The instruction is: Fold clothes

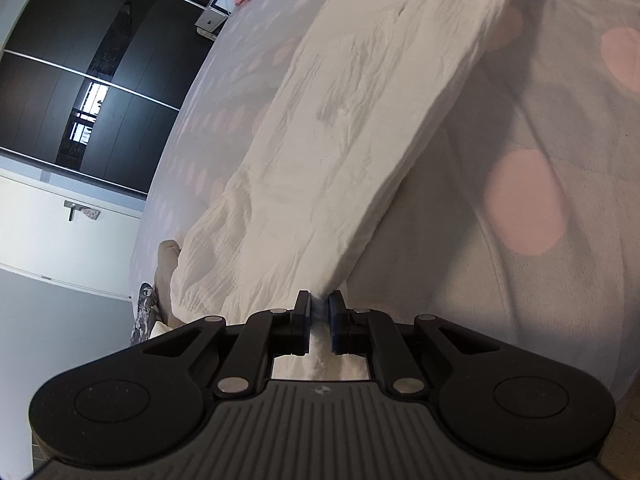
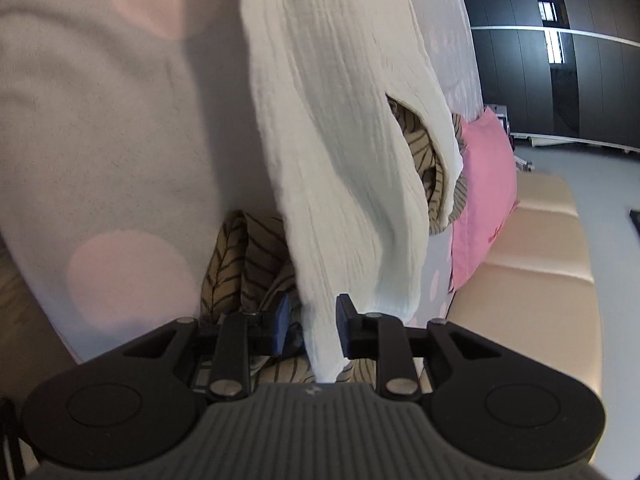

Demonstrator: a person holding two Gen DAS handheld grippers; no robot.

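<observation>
A white crinkled garment (image 1: 360,92) stretches in a long band above the bed, and its near corner is pinched in my left gripper (image 1: 319,312), which is shut on it. In the right wrist view the same white garment (image 2: 344,160) hangs down in folds. Its lower edge passes between the fingers of my right gripper (image 2: 313,312), which stands open, its pads apart on either side of the cloth. A beige leaf-patterned cloth (image 2: 244,264) lies bunched under and behind the white one.
The bed cover (image 1: 560,152) is pale grey with pink dots. A pink pillow (image 2: 484,184) leans near a cream padded headboard (image 2: 536,264). A dark wardrobe (image 1: 80,60) fills the far wall, and a beige bundle (image 1: 166,272) sits at the bed's edge.
</observation>
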